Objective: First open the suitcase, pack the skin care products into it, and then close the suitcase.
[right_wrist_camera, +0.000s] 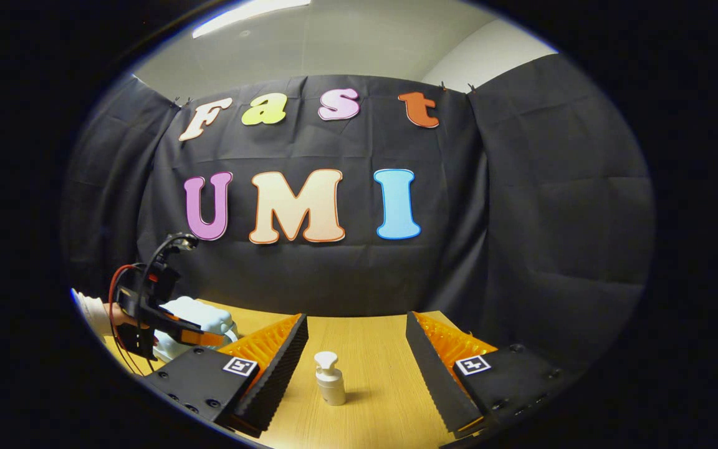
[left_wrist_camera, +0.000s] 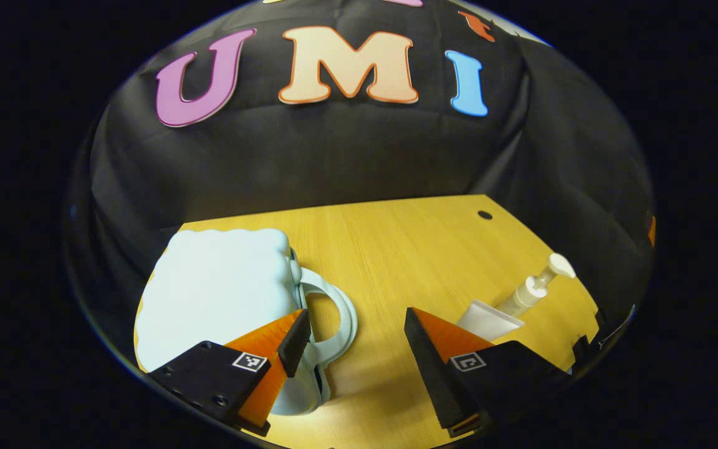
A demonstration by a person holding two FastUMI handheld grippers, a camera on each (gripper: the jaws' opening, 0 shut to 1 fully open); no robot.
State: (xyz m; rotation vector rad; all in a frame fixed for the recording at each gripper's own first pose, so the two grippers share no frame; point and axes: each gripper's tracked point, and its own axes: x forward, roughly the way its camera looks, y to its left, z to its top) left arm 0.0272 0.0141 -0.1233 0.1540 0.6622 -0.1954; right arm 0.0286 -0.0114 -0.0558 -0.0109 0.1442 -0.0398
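The left hand-held gripper (left_wrist_camera: 354, 337) is spread beside the closed pale suitcase (left_wrist_camera: 222, 299) on the tabletop (left_wrist_camera: 396, 249), probably to open it, while the right hand-held gripper (right_wrist_camera: 356, 349), also spread, faces the pump bottle (right_wrist_camera: 329, 377).

One suitcase (left_wrist_camera: 222, 293) on one table (left_wrist_camera: 390, 249). One pump bottle (left_wrist_camera: 536, 287), one tube (left_wrist_camera: 488, 320) beside it — two skin care items. Two grippers: left (left_wrist_camera: 353, 340), right (right_wrist_camera: 356, 349), both fingers parted.

A wooden table (right_wrist_camera: 371, 349) stands before black cloth (right_wrist_camera: 521, 218) draped as booth walls; above, a pale ceiling carries a strip light (right_wrist_camera: 250, 15).
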